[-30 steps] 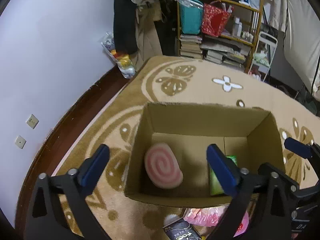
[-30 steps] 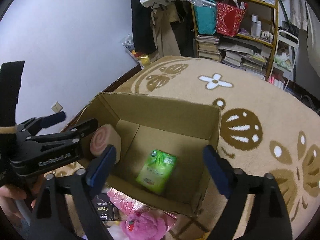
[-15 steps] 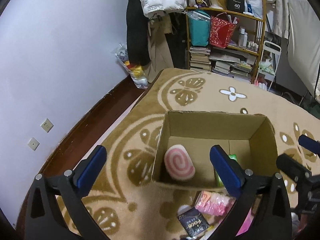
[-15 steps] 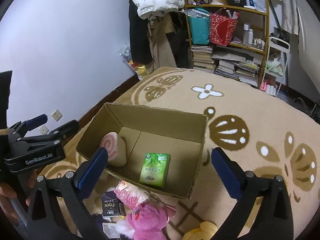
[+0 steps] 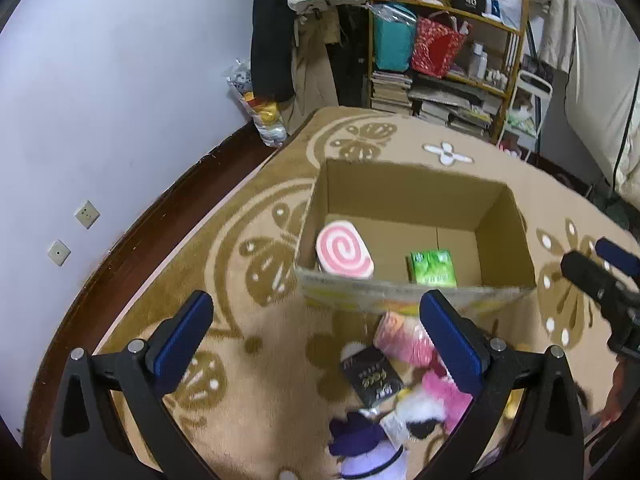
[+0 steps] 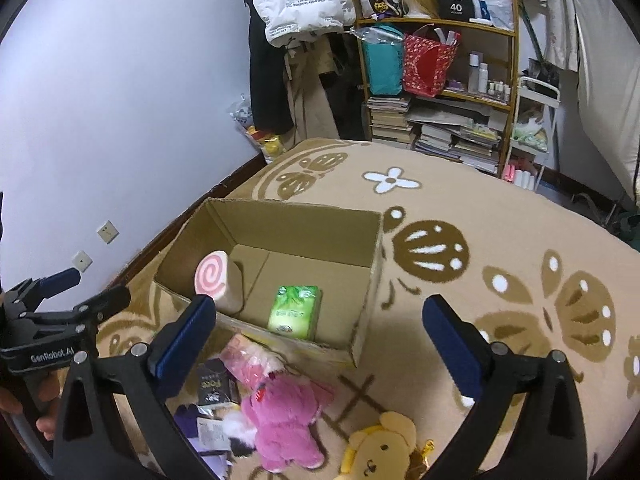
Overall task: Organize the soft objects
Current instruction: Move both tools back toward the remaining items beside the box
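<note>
Since pulled back, both tools empty.

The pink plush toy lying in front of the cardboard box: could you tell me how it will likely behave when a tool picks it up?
The pink plush toy looks fluffy, so it should squash under the pads and probably weighs little. Its limbs sprawl on the rug, so they will likely dangle.
</note>
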Demonstrator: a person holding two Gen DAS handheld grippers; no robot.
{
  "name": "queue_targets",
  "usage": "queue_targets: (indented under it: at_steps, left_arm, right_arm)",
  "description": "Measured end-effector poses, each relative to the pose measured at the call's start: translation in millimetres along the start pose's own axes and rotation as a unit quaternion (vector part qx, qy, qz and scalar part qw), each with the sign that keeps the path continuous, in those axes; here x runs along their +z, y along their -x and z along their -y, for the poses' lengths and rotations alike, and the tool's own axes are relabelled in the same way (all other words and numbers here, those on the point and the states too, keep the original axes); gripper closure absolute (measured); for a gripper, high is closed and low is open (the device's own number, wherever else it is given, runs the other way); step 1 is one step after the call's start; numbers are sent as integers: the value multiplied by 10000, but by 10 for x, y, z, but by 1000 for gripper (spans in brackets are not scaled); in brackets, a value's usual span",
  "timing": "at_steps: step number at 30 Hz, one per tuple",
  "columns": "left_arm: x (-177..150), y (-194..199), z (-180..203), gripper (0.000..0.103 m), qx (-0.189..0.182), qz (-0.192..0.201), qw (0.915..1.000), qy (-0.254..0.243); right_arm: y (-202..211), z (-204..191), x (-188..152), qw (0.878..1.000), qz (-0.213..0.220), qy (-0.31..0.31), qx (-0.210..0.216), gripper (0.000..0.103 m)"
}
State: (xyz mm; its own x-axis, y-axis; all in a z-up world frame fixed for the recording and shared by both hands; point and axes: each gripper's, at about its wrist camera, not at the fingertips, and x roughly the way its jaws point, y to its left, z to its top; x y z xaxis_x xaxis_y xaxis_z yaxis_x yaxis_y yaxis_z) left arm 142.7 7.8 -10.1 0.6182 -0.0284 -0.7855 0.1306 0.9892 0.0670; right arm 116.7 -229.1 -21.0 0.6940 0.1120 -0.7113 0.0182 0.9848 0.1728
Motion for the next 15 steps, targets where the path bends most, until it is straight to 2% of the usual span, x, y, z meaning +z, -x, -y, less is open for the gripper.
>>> queue_targets:
  at_steps: [4, 8, 15]
  left_arm:
    - [-132, 38, 66, 1, 23, -70, 10000, -23]
    - [-295, -5, 107, 1, -80, -354, 9993, -48]
    - [-575, -136, 180, 1, -12, -653, 9977, -151]
  right_arm:
    - [54, 33, -106, 10000, -81, -42, -6, 0]
    - [86, 66, -233, 9993, -363, -103, 50, 0]
    - [49, 101, -516, 9977, -651, -145, 79, 0]
